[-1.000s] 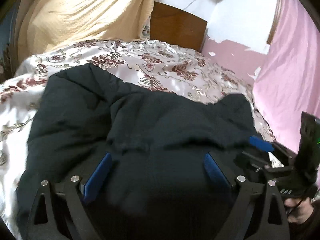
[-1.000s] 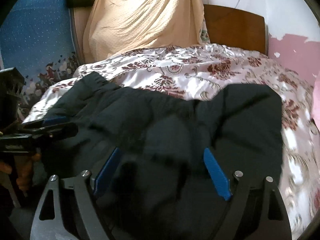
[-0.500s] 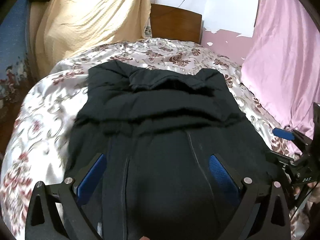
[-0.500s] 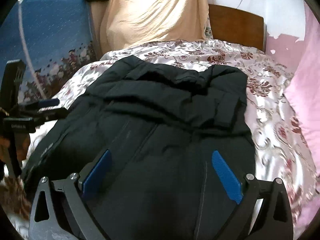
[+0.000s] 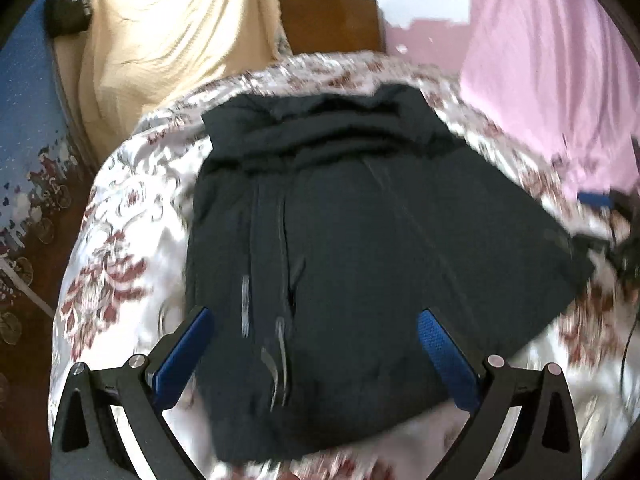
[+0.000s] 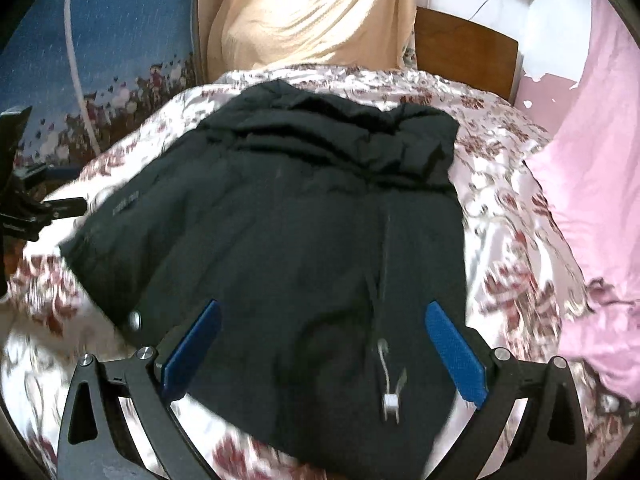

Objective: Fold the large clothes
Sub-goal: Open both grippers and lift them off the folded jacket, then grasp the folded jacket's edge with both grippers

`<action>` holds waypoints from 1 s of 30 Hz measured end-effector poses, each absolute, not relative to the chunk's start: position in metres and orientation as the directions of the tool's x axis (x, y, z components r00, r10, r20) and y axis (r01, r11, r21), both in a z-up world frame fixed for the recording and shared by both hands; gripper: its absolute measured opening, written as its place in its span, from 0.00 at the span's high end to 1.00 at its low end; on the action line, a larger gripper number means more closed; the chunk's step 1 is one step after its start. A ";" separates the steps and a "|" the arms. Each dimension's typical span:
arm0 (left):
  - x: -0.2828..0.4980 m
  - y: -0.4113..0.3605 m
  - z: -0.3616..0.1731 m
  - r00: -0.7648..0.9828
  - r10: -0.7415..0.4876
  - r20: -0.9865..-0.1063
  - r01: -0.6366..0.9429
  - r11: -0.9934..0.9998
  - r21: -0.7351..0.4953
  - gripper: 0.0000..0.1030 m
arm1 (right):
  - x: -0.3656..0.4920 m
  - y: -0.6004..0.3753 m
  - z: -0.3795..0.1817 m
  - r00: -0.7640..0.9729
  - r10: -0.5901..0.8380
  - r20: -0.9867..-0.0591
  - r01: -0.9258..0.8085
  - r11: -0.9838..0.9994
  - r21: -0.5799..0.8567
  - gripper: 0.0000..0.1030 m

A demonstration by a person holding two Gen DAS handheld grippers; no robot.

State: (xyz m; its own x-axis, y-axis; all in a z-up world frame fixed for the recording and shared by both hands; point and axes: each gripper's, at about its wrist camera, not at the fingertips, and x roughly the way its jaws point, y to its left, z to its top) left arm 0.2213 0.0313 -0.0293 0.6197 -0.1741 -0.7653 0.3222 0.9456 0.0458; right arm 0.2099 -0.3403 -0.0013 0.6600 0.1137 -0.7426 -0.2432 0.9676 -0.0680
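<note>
A black jacket (image 5: pixel 360 240) lies spread on the floral bed cover (image 5: pixel 120 240), its far end bunched in folds. In the left wrist view my left gripper (image 5: pixel 314 314) hovers open over the jacket's near hem, nothing between its blue pads. My right gripper (image 6: pixel 323 305) is open too, above the near part of the jacket (image 6: pixel 300 220), with a zipper pull and white toggle (image 6: pixel 388 396) lying below it. Each gripper shows at the edge of the other's view: the right gripper (image 5: pixel 600 200) and the left gripper (image 6: pixel 40 204), both beside the jacket.
A yellow cloth (image 6: pixel 320 12) hangs at the head of the bed beside a wooden headboard (image 6: pixel 464 52). Pink fabric (image 6: pixel 592 160) runs along the right side. A blue patterned hanging (image 6: pixel 100 40) covers the left wall, with a black bag (image 5: pixel 68 12) on it.
Both grippers have drawn back from close over the jacket, so nearly the whole garment now shows. Their jaws have spread a little wider.
</note>
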 end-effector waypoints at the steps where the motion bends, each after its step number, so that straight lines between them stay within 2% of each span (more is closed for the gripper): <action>1: 0.214 0.035 -0.034 0.608 -0.172 -0.775 0.337 0.940 0.056 0.00 | 0.202 -0.344 -0.004 0.651 0.108 -0.751 -0.242 0.968 -0.071 0.02; 13: 0.180 0.055 -0.065 0.470 -0.157 -0.869 0.438 0.896 0.075 0.00 | 0.165 -0.354 -0.041 0.538 0.077 -0.839 -0.276 0.957 -0.089 0.02; 20: 0.171 0.045 -0.085 0.430 -0.042 -0.902 0.497 0.845 0.198 0.00 | 0.153 -0.336 -0.054 0.489 0.022 -0.872 -0.355 0.918 -0.176 0.02; 22: 0.173 0.040 -0.092 0.447 0.034 -0.894 0.479 0.835 0.272 0.00 | 0.153 -0.332 -0.058 0.486 -0.024 -0.874 -0.358 0.907 -0.224 0.02; 25: 0.173 0.035 -0.095 0.473 0.083 -0.877 0.466 0.822 0.329 0.00 | 0.157 -0.329 -0.065 0.481 -0.111 -0.869 -0.340 0.891 -0.302 0.02; 30: 0.177 0.031 -0.095 0.515 0.146 -0.845 0.427 0.811 0.400 0.01 | 0.167 -0.326 -0.069 0.494 -0.174 -0.852 -0.323 0.873 -0.365 0.02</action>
State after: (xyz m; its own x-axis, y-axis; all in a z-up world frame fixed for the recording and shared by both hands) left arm 0.1770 0.0306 -0.0952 0.5148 0.1457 -0.8448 0.4274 0.8107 0.4002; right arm 0.1666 -0.3258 -0.0688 0.4939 -0.1737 -0.8520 -0.3228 0.8732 -0.3652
